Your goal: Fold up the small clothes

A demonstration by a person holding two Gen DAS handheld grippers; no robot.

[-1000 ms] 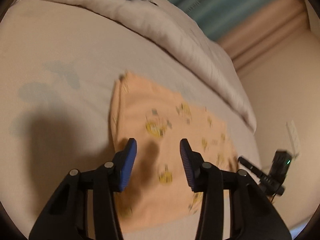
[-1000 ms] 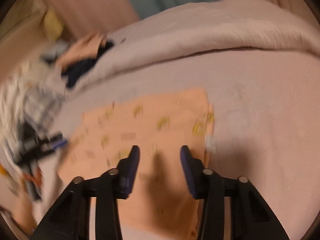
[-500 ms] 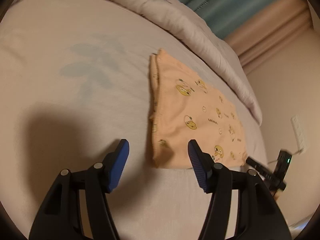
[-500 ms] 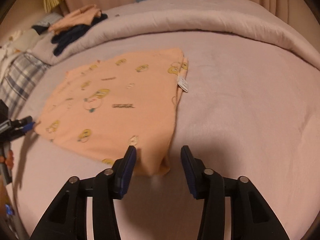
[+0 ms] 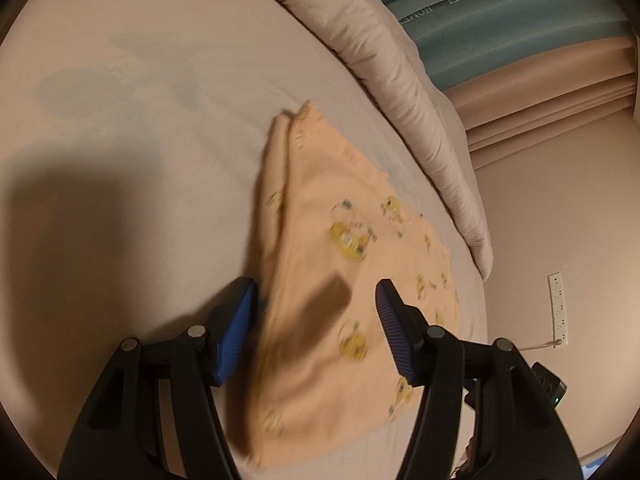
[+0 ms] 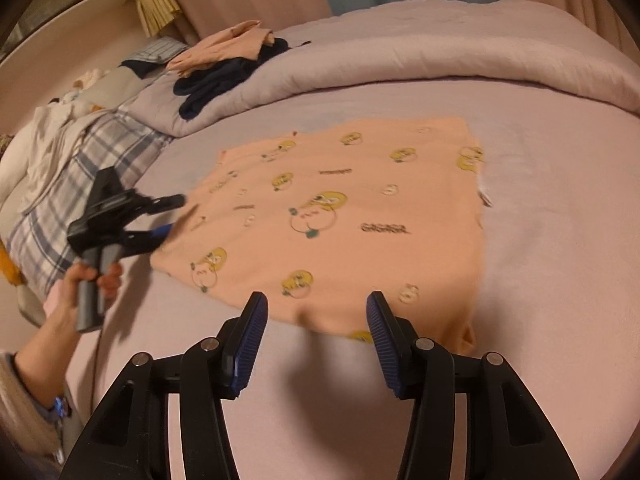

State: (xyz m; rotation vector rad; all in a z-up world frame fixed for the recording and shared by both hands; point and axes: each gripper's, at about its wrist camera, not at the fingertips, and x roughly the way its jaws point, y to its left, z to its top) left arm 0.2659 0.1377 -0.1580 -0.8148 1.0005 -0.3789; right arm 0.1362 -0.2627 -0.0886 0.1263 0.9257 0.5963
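A peach garment (image 5: pixel 340 264) printed with yellow cartoon chicks lies folded flat on the bed sheet (image 5: pixel 140 160). In the left wrist view, which is blurred, my left gripper (image 5: pixel 316 308) is open and straddles the garment's near end. Its left finger is off the cloth's folded edge and its right finger is over the cloth. In the right wrist view the same garment (image 6: pixel 340 208) spreads out ahead. My right gripper (image 6: pixel 316 320) stands open just above its near edge, nothing pinched. The left gripper (image 6: pixel 168 212) shows there at the garment's left end, held by a hand (image 6: pixel 88 280).
A rolled grey duvet (image 6: pixel 440 52) runs along the far side of the sheet. A pile of peach and dark clothes (image 6: pixel 224 56) sits on it at the left. A plaid pillow (image 6: pixel 92 160) lies at the left. A wall socket (image 5: pixel 558 308) and curtains are beyond the bed.
Both grippers' jaws stand wider than a second ago. The left gripper has come back over the garment's end. The right gripper has shifted left along the near edge, away from the corner.
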